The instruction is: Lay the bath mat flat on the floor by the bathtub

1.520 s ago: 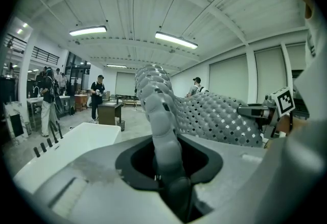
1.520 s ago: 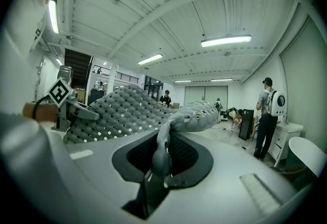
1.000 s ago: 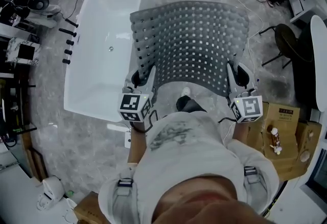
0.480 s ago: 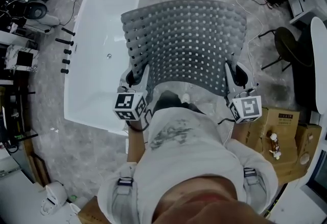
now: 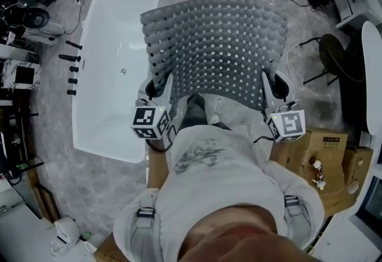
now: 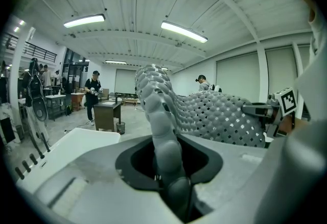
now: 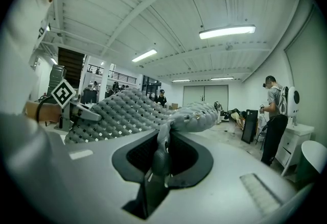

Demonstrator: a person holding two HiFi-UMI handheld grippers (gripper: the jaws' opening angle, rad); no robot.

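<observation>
A grey bath mat (image 5: pixel 218 49) with rows of square holes hangs spread out in the air between my two grippers, to the right of the white bathtub (image 5: pixel 116 64). My left gripper (image 5: pixel 156 89) is shut on the mat's near left corner, and the mat's edge (image 6: pixel 162 131) rises from between its jaws in the left gripper view. My right gripper (image 5: pixel 273 89) is shut on the near right corner, where the bunched mat (image 7: pixel 168 118) runs off to the left. The mat's left edge overlaps the tub's rim in the head view.
Cardboard boxes (image 5: pixel 322 153) stand at my right. A dark chair (image 5: pixel 334 55) and cables lie further right. Black tap fittings (image 5: pixel 73 70) sit left of the tub. A person (image 7: pixel 273 116) stands to the right in the right gripper view; others stand far off. The floor is grey marble.
The mat, held by both grippers, has shifted slightly left and away from me, toward the tub. The tub sits further up and left in the head view. My foot has stepped forward under the mat.
</observation>
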